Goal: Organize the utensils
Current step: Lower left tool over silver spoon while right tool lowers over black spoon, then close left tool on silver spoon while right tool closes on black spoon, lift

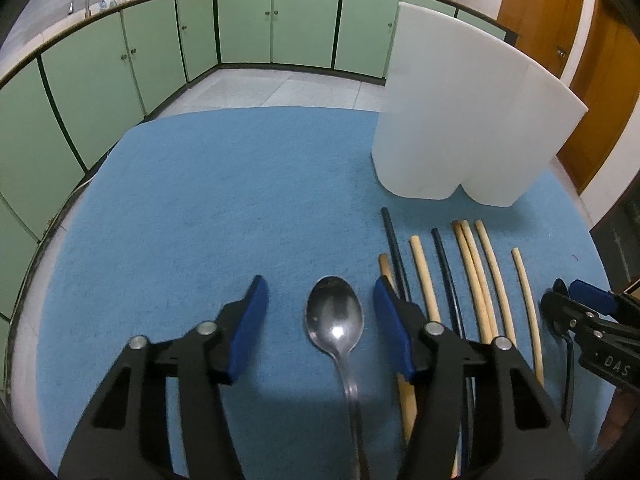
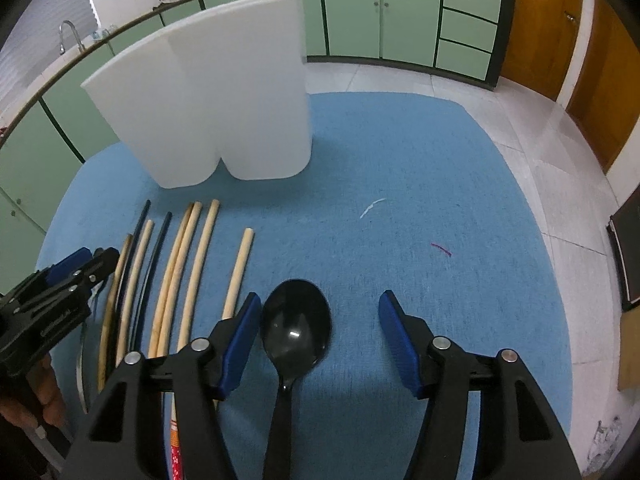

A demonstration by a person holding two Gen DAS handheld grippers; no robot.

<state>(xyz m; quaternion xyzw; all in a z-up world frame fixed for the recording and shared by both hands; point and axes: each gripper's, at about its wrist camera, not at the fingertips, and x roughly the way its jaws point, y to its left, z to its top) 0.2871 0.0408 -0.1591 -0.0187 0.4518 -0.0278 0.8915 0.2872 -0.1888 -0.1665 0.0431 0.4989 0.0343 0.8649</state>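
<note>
The left gripper (image 1: 320, 304) stood wide open astride the metal spoon (image 1: 335, 316), gripping nothing. The right gripper (image 2: 320, 320) likewise gaped around the black spoon (image 2: 295, 328), empty.

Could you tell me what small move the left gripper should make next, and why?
Probably lower and close the left gripper on the metal spoon. Its jaws are open with the spoon bowl lying between them on the blue mat, and the white holder stands beyond.
</note>
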